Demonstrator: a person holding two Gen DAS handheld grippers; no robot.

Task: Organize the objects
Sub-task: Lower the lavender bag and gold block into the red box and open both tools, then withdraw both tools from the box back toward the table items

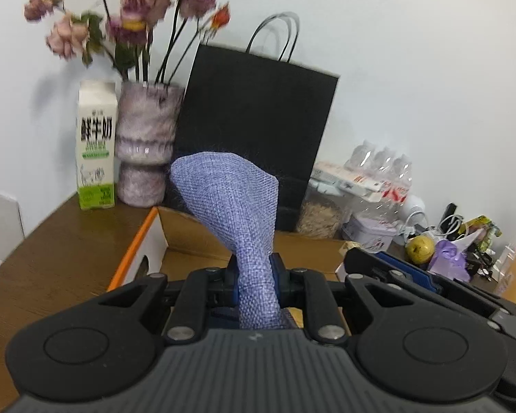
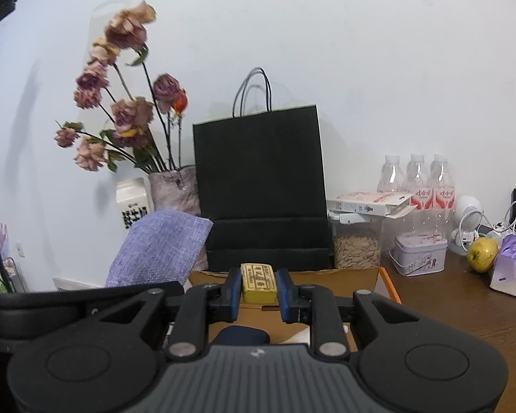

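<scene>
My left gripper (image 1: 256, 277) is shut on a purple woven cloth (image 1: 239, 213) and holds it up above an open cardboard box (image 1: 189, 237) with an orange edge. The cloth also shows in the right wrist view (image 2: 158, 249), at the left. My right gripper (image 2: 259, 290) is shut on a yellow block with printed characters (image 2: 258, 282), held over the same box (image 2: 361, 277). A dark blue object (image 2: 242, 335) lies in the box below the right gripper.
A black paper bag (image 2: 259, 186) stands behind the box. A vase of dried flowers (image 1: 144, 144) and a milk carton (image 1: 96, 148) stand at the left. Water bottles (image 2: 418, 182), a seed jar (image 2: 356, 249), a tin (image 2: 419, 254), a pear (image 2: 481, 249) and a purple bag (image 2: 512, 268) crowd the right.
</scene>
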